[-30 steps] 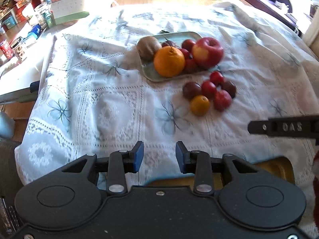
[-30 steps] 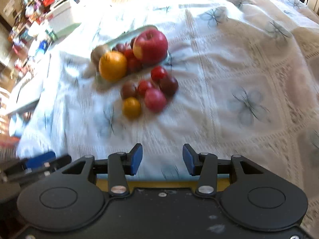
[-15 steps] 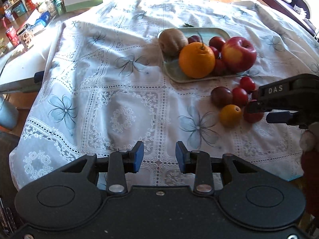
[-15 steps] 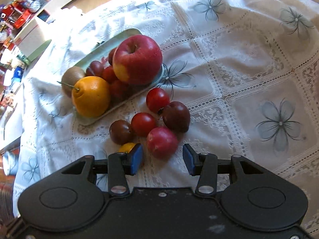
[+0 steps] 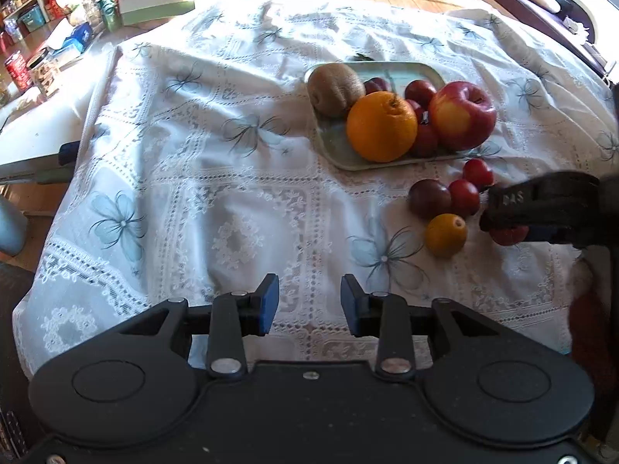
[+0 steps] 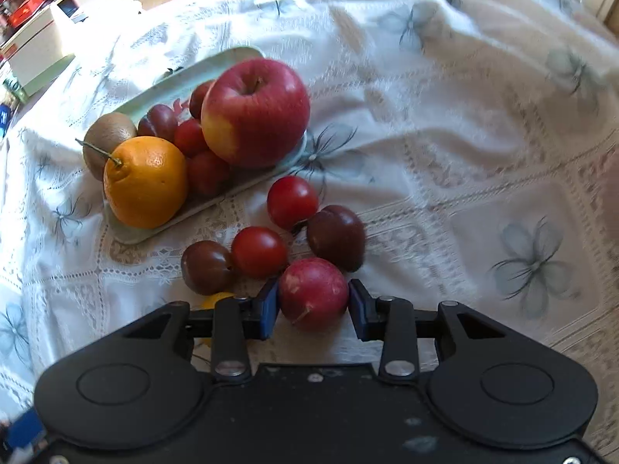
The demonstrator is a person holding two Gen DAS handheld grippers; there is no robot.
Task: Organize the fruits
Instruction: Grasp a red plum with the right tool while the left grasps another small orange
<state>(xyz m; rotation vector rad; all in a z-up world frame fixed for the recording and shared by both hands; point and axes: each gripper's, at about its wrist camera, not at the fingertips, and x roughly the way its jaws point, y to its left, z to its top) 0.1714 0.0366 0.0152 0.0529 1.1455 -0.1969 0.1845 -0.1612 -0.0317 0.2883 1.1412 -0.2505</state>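
A pale green tray carries a big red apple, an orange, a kiwi and small red and dark fruits. Loose on the cloth beside it lie two cherry tomatoes, two dark plums and a small orange. My right gripper is closing on a red plum, and both blue pads touch its sides. In the left wrist view the plum shows under that gripper. My left gripper hovers open over bare cloth, nothing between its fingers.
A white lace tablecloth with blue flowers covers the table. A side counter with boxes, cans and bottles stands at the far left. A dark sofa is at the far right. The table's near edge runs just below my left gripper.
My right gripper came down and forward onto the loose fruit, and its jaws narrowed around the red plum. The left gripper drifted a little, then held still.
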